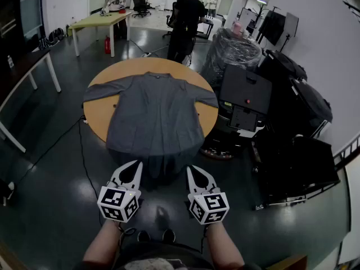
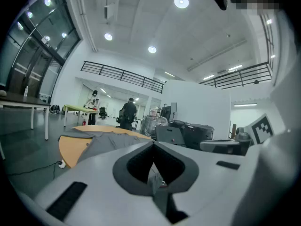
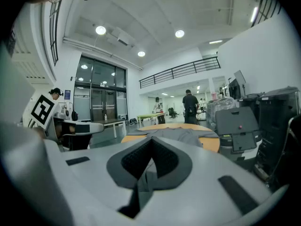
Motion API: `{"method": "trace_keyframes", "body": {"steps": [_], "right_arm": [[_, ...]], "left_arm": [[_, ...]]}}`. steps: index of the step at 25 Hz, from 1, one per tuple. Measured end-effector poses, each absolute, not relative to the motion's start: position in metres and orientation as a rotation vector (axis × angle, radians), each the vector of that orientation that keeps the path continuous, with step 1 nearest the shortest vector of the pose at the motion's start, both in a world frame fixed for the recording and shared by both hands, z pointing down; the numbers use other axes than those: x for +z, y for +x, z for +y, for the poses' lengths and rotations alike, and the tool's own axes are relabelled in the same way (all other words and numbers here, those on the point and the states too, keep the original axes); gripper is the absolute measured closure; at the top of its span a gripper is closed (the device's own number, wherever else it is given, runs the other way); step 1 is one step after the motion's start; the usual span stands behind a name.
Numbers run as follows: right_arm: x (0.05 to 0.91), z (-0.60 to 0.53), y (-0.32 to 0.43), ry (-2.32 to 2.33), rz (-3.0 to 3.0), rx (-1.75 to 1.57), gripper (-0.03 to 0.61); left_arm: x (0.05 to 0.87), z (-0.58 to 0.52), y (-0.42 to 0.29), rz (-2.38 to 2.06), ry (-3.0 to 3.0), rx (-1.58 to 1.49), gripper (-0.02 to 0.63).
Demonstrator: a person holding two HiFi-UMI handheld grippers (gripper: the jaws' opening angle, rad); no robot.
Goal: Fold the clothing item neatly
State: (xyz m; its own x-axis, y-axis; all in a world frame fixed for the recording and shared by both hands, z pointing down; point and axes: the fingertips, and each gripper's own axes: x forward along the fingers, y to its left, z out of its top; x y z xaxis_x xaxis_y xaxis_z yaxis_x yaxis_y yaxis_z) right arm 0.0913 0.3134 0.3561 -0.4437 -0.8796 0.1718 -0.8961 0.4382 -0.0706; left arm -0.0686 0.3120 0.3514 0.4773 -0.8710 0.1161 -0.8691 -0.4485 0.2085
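Grey shirt lies spread on the round surface, its hem overhanging the near edge. Left claw and right claw, both pressed together and empty, hover short of that edge. The fabric is likely soft and limp (pinch at the hem corners).

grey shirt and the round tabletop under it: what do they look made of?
The grey long-sleeved garment looks like soft matte cloth, probably a thin woven or knit: it lies limp, wrinkles, and its hem droops over the table edge. The round orange-tan table top looks like smooth hard board with a low sheen, likely wood or wood-look laminate. No grain shows, so I can't tell which.
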Motion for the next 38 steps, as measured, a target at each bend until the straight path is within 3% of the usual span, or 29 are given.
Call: {"method": "trace_keyframes", "body": {"steps": [17,38], "right_arm": [[0.363,0.314,0.075,1.540,-2.576,0.214,0.589],[0.384,0.283,0.139,1.619,-2.639,0.333,0.589]], "left_arm": [[0.356,0.314,-0.069,-1.476,2.501,0.011,0.604],[0.385,0.311,-0.062,-1.642,2.350,0.071,0.604]]}}
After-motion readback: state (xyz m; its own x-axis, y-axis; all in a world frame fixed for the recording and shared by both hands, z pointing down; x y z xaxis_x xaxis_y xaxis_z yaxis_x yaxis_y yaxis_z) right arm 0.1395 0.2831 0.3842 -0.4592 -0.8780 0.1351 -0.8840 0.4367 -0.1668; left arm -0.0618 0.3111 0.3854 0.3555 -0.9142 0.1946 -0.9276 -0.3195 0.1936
